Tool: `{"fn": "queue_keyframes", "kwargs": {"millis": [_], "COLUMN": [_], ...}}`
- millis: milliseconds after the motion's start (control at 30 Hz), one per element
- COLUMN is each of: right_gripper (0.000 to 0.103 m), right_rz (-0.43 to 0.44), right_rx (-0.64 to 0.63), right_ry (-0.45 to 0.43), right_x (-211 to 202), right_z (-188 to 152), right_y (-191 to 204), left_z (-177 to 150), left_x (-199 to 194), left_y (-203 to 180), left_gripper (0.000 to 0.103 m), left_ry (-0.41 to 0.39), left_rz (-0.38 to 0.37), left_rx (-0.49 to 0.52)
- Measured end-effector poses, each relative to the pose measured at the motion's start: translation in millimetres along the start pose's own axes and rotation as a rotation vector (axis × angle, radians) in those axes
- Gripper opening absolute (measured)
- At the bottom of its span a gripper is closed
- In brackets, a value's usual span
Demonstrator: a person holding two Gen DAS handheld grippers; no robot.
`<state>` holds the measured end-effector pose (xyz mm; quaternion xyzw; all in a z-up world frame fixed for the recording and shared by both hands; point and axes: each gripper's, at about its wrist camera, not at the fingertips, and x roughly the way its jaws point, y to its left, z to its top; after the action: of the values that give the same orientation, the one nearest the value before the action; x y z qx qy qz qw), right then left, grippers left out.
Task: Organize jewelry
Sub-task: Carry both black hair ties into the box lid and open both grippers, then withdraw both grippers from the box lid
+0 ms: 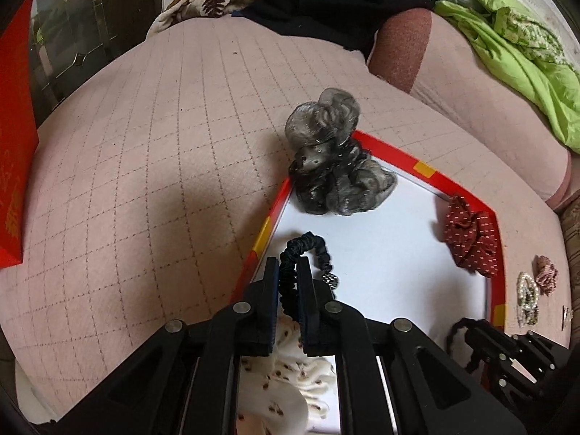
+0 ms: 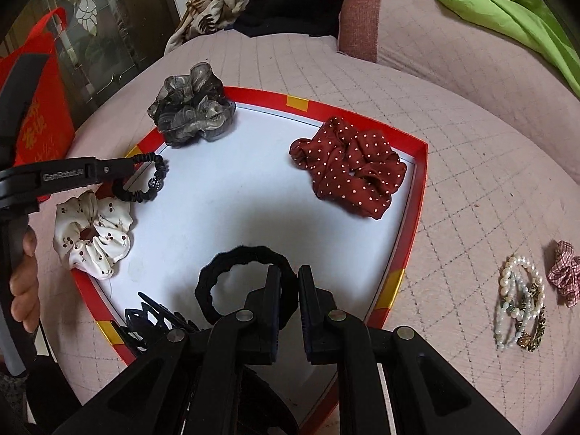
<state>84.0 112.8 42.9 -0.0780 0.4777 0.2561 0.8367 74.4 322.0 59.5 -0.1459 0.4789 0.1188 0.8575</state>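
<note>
Both grippers are busy over the red-rimmed tray (image 2: 420, 188), so this looks like the placing stage, with hair ties going onto its white floor. The left gripper (image 1: 289, 266) is pinched narrow on a thin black tie (image 1: 311, 250) with a small bead, holding it near the tray's left rim, between the grey scrunchie (image 2: 192, 108) and the white cherry-print scrunchie (image 2: 92, 232). The right gripper (image 2: 289, 275) is closed down on a thick black band (image 2: 217, 279) at the near end of the tray; whether the band hangs free or rests on the floor I cannot tell. A black claw clip (image 2: 145, 322) sits just beside it at the near left corner, and the dotted red scrunchie (image 2: 348, 170) fills the far right corner. I would guess each tool next needs to lower and let go on bare floor. The middle of the tray is open, which gives both room, but the left tie is close to the rim and the white scrunchie overlaps that rim, so a drop there could land across the edge. Off to the right on the pink quilt (image 2: 471, 181), well apart from the tray, lie the bead bracelets (image 2: 522, 301) and a small checked scrunchie (image 2: 565, 272), apparently yet to be collected.
</note>
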Motion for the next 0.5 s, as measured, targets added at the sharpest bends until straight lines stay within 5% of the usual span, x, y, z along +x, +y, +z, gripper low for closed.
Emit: {"fn": "queue_keyframes", "kwargs": {"millis": [100, 167, 400, 500], "right_gripper": [0.024, 0.035, 0.038, 0.042], "right_rz": [-0.015, -0.021, -0.018, -0.022], "right_rx": [-0.003, -0.002, 0.004, 0.007], "right_ry": [-0.012, -0.022, -0.084, -0.114], "right_x": [-5, -10, -52, -76], "right_z": [-1, -2, -15, -30], "right_y": [-1, -1, -4, -7], "left_z": [-5, -7, -26, -46], "left_x": [-15, -26, -76, -101], "left_y": [-3, -6, -24, -40], "left_gripper": [0.016, 0.030, 0.035, 0.051], "left_ry": [-0.024, -0.041, -0.122, -0.151], "left_rz": [0.005, 0.010, 0.034, 0.084], "left_rx": [-0.005, -0.015, -0.008, -0.003]}}
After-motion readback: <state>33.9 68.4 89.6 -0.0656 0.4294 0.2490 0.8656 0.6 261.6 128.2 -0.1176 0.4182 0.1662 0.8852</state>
